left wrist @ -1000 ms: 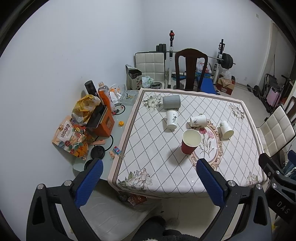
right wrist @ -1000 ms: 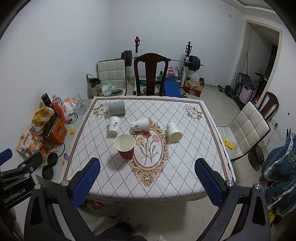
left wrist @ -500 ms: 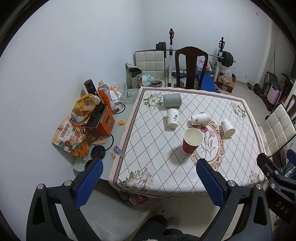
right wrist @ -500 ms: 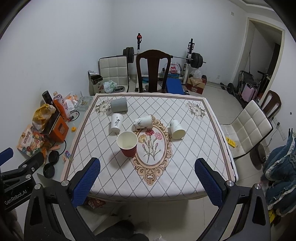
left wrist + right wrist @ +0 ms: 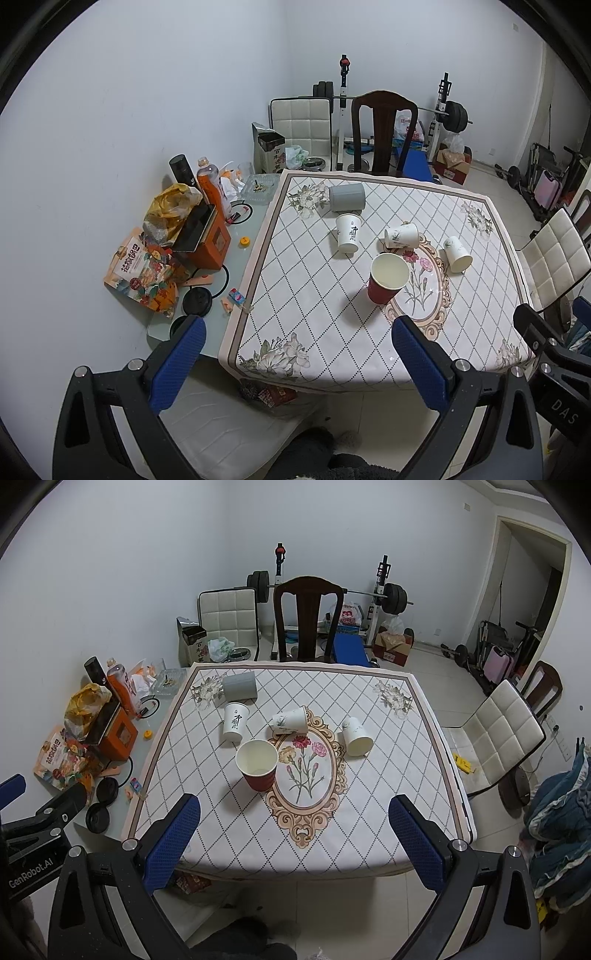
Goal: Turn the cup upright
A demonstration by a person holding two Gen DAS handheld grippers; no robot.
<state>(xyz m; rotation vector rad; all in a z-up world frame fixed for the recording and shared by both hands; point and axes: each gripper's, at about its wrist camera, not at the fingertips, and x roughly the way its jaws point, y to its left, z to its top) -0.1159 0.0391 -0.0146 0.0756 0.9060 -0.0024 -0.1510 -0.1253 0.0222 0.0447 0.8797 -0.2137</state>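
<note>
Both the left gripper [image 5: 295, 354] and right gripper [image 5: 295, 834] gape wide, holding nothing. On the diamond-patterned table [image 5: 369, 812], the red paper cup [image 5: 258, 768] stands upright; three white paper cups lie tipped toward twelve o'clock. Only the right view shows the doorway [image 5: 532, 590].

Red cup [image 5: 258, 764] upright (white inside), three white cups [image 5: 288, 719] toppled

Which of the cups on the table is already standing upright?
The red cup, nearest the camera, stands with its mouth up. The grey cup and three white cups lie tipped over.
</note>
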